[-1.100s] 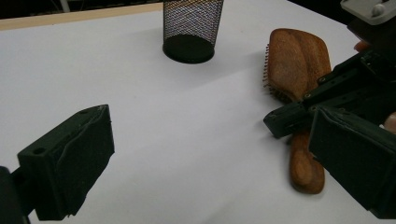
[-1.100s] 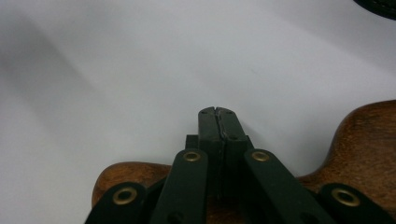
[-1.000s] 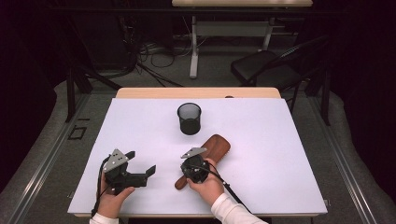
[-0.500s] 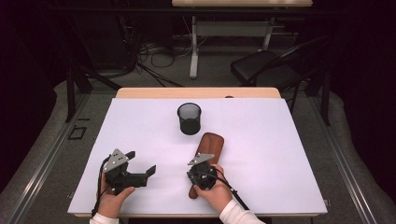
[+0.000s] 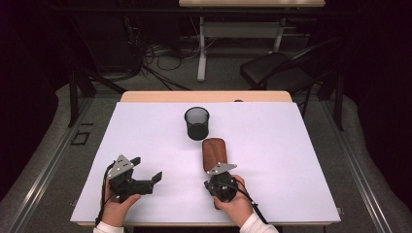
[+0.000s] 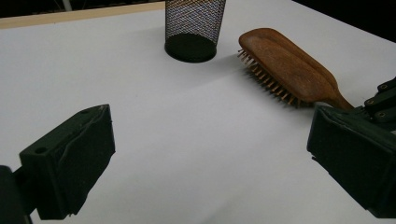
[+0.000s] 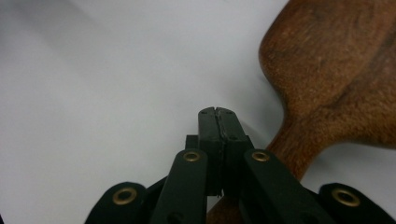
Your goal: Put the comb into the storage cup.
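Note:
A brown wooden hairbrush (image 5: 214, 151) lies on the white table top (image 5: 291, 160), head toward a black mesh cup (image 5: 197, 123). My right gripper (image 5: 218, 177) sits over the brush's handle, jaws shut tight together with nothing between them. In the right gripper view its tips (image 7: 218, 113) rest just left of the handle of the hairbrush (image 7: 336, 70). My left gripper (image 5: 145, 170) rests at the front left, open and empty. The left gripper view has its jaws (image 6: 212, 140) wide apart, with the hairbrush (image 6: 289, 70) bristles-down and the mesh cup (image 6: 194, 28) beyond.
The mesh cup stands upright at the table's middle back, close to the brush's head. A wooden strip (image 5: 204, 96) runs along the far edge. A black chair (image 5: 277, 73) and floor cables (image 5: 160, 58) lie beyond the table.
My right hand has slid to the right, and the brush's handle end swung with it, so the brush turned from a diagonal lie to nearly straight away from me. The left gripper stayed put.

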